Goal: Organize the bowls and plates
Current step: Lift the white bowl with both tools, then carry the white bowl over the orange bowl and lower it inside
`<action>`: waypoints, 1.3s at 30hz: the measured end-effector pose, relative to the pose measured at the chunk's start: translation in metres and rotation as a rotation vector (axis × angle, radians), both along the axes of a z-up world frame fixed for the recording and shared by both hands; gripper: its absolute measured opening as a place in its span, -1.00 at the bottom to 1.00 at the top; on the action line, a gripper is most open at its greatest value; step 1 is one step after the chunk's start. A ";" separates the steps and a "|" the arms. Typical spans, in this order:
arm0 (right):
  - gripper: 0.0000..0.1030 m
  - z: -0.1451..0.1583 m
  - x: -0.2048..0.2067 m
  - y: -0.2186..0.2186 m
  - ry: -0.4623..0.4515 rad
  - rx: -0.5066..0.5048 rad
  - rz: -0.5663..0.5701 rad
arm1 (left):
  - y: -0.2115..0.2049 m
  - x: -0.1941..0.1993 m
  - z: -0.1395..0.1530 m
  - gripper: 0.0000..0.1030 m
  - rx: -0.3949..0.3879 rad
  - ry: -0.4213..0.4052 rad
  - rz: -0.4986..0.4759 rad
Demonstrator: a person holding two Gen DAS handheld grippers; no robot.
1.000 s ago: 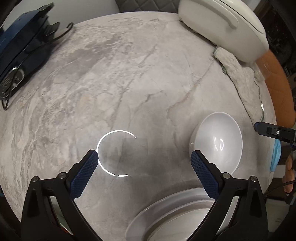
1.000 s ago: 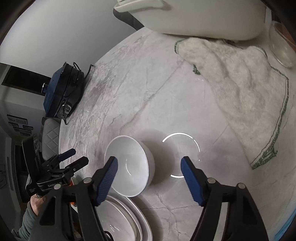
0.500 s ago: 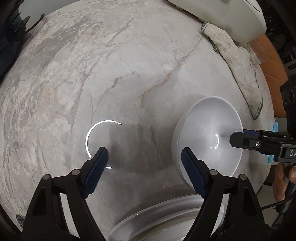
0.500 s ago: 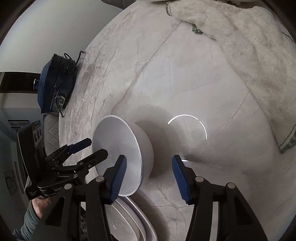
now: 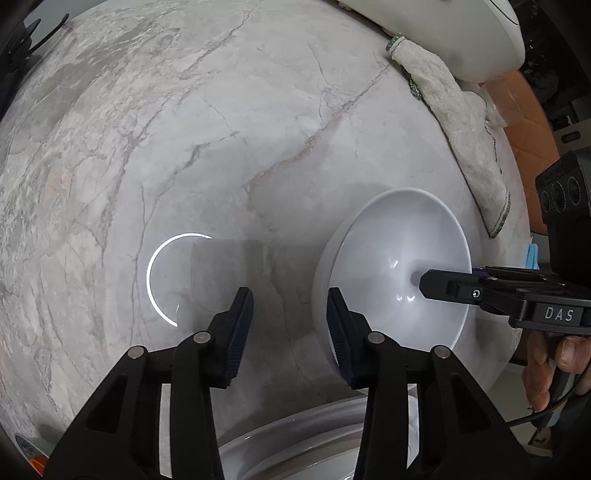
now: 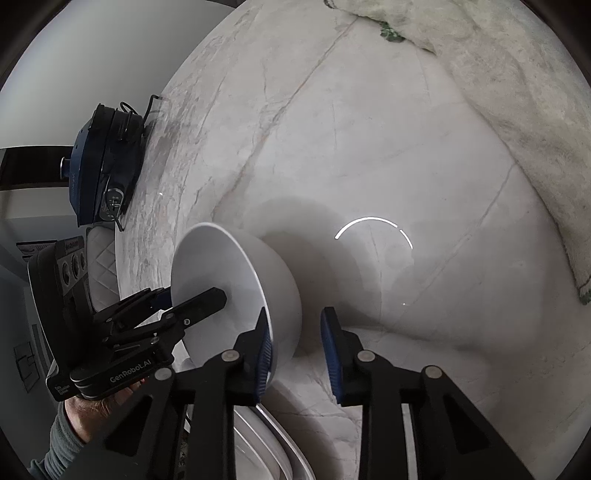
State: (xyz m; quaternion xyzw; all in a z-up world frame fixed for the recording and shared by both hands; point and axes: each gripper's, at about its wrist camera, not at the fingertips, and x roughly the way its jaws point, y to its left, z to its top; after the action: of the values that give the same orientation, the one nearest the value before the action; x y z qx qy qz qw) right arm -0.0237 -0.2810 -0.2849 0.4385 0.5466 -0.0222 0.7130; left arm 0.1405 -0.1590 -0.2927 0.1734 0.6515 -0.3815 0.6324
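On the marble surface (image 5: 221,147), white bowl (image 5: 399,266) tipped, not yet stacked on plates (image 5: 295,439). Both hand-held grippers, left (image 5: 290,325) and right (image 6: 295,347), have just been closing; each straddles the rim, contact unclear.

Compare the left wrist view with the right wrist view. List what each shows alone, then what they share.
Left wrist only: a white lidded pot at the table's far edge and an orange seat beyond it.
Right wrist only: a quilted white chair and a grey sleeve.
Both: the white bowl, the marble table, the towel and the stacked plates at the bottom edge.
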 end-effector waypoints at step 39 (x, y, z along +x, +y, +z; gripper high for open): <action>-0.69 0.081 0.084 0.107 -0.099 -0.025 0.251 | 0.174 0.028 0.113 -0.80 -0.120 -0.051 0.324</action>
State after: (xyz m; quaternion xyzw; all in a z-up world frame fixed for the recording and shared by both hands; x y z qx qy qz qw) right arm 0.0607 -0.1737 -0.2042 0.3584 0.5612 0.0822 0.7415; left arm 0.1689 0.0153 -0.1798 0.0379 0.6309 -0.3082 0.7110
